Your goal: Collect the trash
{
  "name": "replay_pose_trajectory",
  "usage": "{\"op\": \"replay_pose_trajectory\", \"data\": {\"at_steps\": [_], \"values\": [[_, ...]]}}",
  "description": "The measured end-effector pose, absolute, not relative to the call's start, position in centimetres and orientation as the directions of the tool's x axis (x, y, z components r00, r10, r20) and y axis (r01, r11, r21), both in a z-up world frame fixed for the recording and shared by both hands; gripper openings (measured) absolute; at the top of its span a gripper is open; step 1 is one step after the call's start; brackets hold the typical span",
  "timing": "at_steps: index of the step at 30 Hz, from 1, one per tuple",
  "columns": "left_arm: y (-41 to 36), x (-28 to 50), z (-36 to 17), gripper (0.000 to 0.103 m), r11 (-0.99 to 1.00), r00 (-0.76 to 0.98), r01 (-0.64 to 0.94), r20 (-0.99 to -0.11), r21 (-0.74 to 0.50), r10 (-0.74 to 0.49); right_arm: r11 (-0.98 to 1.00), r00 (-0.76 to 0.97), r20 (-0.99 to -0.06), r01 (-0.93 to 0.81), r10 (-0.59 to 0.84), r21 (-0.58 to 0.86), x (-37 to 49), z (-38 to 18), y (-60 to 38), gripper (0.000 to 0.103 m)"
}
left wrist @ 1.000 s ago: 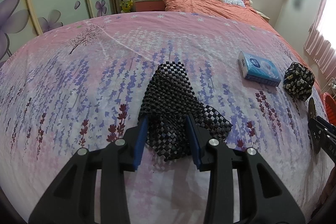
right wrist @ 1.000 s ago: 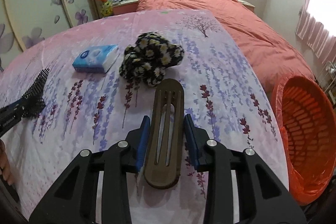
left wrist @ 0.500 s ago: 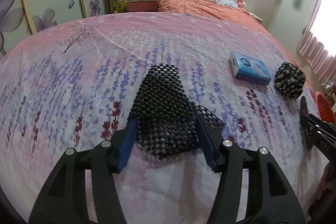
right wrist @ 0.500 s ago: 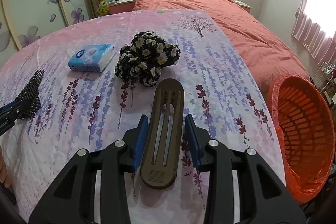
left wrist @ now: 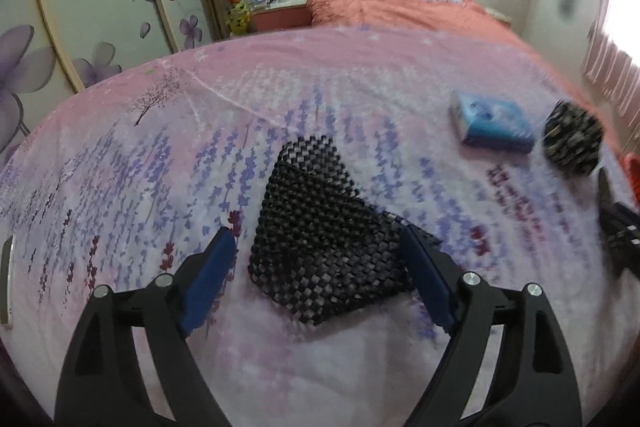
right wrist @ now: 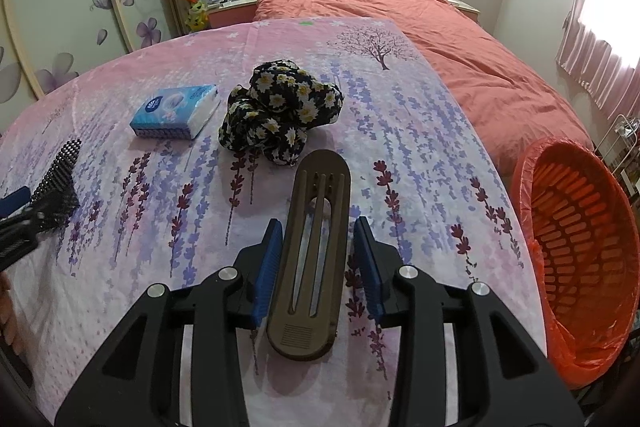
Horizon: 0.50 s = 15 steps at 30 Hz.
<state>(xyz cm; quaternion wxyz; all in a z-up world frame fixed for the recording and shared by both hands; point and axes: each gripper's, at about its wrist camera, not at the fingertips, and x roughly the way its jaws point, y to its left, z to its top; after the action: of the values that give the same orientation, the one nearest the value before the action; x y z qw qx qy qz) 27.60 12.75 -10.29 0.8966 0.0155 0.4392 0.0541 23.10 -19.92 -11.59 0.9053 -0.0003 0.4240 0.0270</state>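
Left claw: your left gripper [left wrist: 316,271] had just been opening and stood wide. The black mesh mat [left wrist: 316,227] lay between the blue pads, but the pads did not press on it.
Right claw: your right gripper [right wrist: 318,267] was partly open around the brown slotted piece [right wrist: 314,255]. There looked to be a thin gap at each pad, so I judged it loose, not squeezed.
Where the mat was: in the lower middle of the left wrist view, flat on the flowered bedspread [left wrist: 360,95], right in front of your left claw.
Where the brown piece was: in the lower middle of the right wrist view. Its long side ran up the frame, the same way the claw pointed.
Where the bin was: the orange basket [right wrist: 576,267] stood at the right edge of the right wrist view, off the side of the bed — close to your right hand.
Other things: the blue tissue pack [right wrist: 176,113] and the daisy cloth [right wrist: 280,115] sat in the upper middle, near each other.
What mattered next: the basket lay to the right of the brown piece, so your right hand was the nearer one. I think you needed a firm squeeze first — across its narrow width.
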Motion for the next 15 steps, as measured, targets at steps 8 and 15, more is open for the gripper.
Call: {"op": "replay_pose_trajectory", "data": {"at_steps": [8,15], "values": [[14.6,28.3,-11.0,0.092,0.994,0.585,-0.11,-0.808,0.003,0.067,0.998,0.639,-0.767,-0.05,0.05,0.024,23.2,-11.6,-19.9,0.039],[14.6,28.3,-11.1,0.093,0.994,0.583,-0.113,-0.809,0.006,0.071,0.998,0.639,-0.767,-0.05,0.049,0.021,23.2,-11.6,-20.0,0.04]]}}
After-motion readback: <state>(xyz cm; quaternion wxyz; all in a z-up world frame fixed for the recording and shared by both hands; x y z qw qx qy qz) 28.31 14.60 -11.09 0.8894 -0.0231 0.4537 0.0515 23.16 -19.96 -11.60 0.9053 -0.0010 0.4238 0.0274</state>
